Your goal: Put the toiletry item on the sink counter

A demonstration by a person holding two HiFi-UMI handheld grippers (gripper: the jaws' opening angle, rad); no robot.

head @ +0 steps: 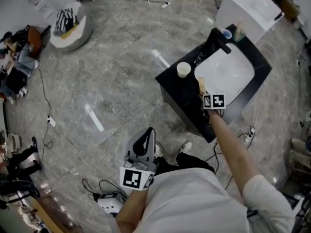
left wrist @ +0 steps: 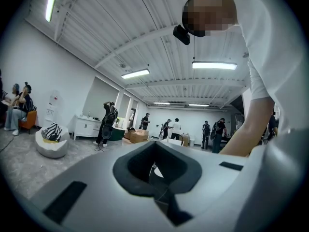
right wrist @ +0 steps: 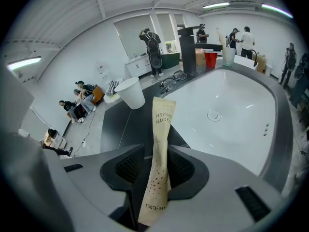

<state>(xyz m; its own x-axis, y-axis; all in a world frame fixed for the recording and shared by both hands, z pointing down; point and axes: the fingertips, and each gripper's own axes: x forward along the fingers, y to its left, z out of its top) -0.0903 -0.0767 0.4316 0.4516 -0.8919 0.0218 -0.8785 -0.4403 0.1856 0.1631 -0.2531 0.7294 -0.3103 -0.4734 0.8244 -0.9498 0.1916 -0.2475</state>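
Hovering over sink counter, your right gripper stood parted, toothbrush packet loose between jaws. Left gripper was closed, empty.

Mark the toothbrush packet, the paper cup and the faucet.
toothbrush packet [right wrist: 160, 144], right gripper view, wrapper's middle
paper cup [right wrist: 131, 93], right gripper view, side wall
faucet [right wrist: 187, 50], right gripper view, upright column

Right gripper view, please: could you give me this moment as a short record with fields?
right tool: open, above counter beside basin
between jaws: toothbrush packet, upright, not clamped
left tool: shut, empty, away from counter
on counter: cup, faucet
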